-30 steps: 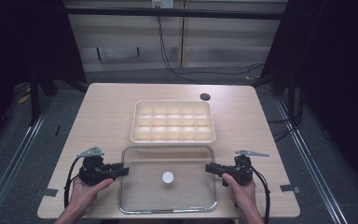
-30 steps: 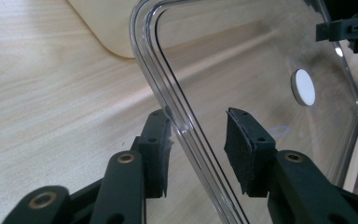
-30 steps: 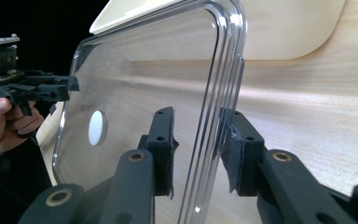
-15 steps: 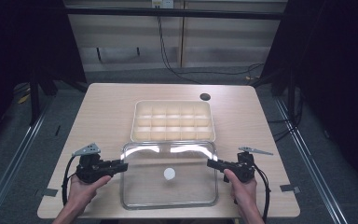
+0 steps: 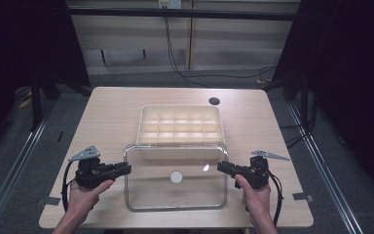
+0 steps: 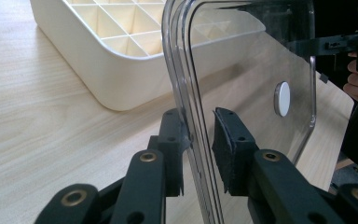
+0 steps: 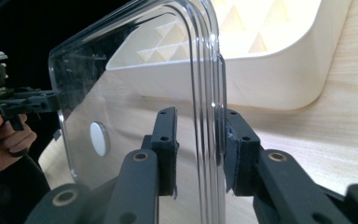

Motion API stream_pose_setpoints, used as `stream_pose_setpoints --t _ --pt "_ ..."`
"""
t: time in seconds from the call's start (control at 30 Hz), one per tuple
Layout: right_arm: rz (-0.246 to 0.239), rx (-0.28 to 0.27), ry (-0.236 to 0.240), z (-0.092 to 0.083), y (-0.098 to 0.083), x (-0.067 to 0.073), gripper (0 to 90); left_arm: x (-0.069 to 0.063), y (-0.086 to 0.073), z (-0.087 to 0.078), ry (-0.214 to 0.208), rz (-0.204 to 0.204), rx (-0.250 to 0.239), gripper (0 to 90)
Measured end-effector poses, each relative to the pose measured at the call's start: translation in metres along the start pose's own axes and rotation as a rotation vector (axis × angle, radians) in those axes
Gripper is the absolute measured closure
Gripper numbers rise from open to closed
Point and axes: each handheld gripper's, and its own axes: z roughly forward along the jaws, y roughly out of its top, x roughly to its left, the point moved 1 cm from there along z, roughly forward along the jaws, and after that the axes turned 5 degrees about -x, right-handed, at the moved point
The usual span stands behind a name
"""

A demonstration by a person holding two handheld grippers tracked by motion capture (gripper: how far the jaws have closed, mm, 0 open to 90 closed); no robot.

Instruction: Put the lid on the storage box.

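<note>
Clear lid (image 5: pixel 175 195): off the table (image 5: pixel 107 117), its far edge over the near rim of the cream compartment tray (image 5: pixel 180 124) | left hand-held gripper (image 5: pixel 125 169): jaws just closed in, clamping lid's left edge | right hand-held gripper (image 5: pixel 222 167): jaws just closed in, clamping lid's right edge | white knob (image 5: pixel 176 177): lid centre.

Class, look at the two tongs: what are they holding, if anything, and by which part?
Both hold the clear lid: left tongs on its left edge, right tongs on its right edge.
</note>
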Motion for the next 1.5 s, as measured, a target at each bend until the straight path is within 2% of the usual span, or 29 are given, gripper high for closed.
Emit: stream_pose_setpoints --t 0.2,0.27,0.33,0.57,0.67,0.73,0.77,0.8,0.93,1.07,1.27,1.33,1.37,1.5 --pt "0.003 -0.027 0.025 -0.004 0.006 0.001 70.3 0.001 0.005 0.003 -0.011 -0.008 -0.007 74.9" --pt "-0.001 -0.033 0.023 -0.006 0.009 0.001 70.3 0.000 0.006 0.005 -0.007 -0.002 -0.003 74.9" --pt "-0.025 -0.032 -0.007 -0.008 0.012 0.002 69.8 -0.003 0.007 0.006 -0.009 0.012 0.001 74.9" --pt "-0.039 -0.041 -0.013 -0.013 0.018 0.005 69.2 -0.007 0.014 0.006 -0.017 0.020 -0.018 75.1" --pt "-0.026 -0.045 -0.005 -0.013 0.020 0.003 68.9 -0.007 0.018 0.006 -0.018 0.025 -0.016 75.5" --pt "0.006 -0.065 0.028 -0.014 0.023 0.001 69.1 -0.006 0.021 0.005 -0.016 0.020 -0.028 75.9" --pt "0.009 -0.067 0.029 -0.014 0.024 0.001 69.2 -0.007 0.022 0.006 -0.019 0.020 -0.027 76.0" --pt "-0.004 -0.061 0.012 -0.013 0.027 0.003 69.3 -0.007 0.024 0.006 -0.015 0.024 -0.025 75.5" --pt "-0.007 -0.056 0.012 -0.013 0.032 0.003 69.3 -0.007 0.027 0.006 -0.014 0.026 -0.036 75.5" --pt "-0.037 -0.053 -0.016 -0.011 0.039 0.007 69.0 -0.006 0.034 0.008 -0.003 0.022 -0.037 75.5" --pt "-0.054 -0.068 -0.015 -0.012 0.048 0.010 68.9 -0.005 0.046 0.007 -0.005 0.033 -0.055 75.8" --pt "-0.044 -0.074 -0.006 -0.012 0.051 0.010 68.9 -0.005 0.050 0.006 -0.005 0.036 -0.057 75.8" --pt "-0.026 -0.082 0.014 -0.012 0.055 0.009 68.9 -0.006 0.053 0.006 -0.004 0.037 -0.066 76.2" --pt "-0.029 -0.086 0.023 -0.013 0.061 0.009 69.0 -0.006 0.058 0.007 -0.001 0.044 -0.059 76.4"
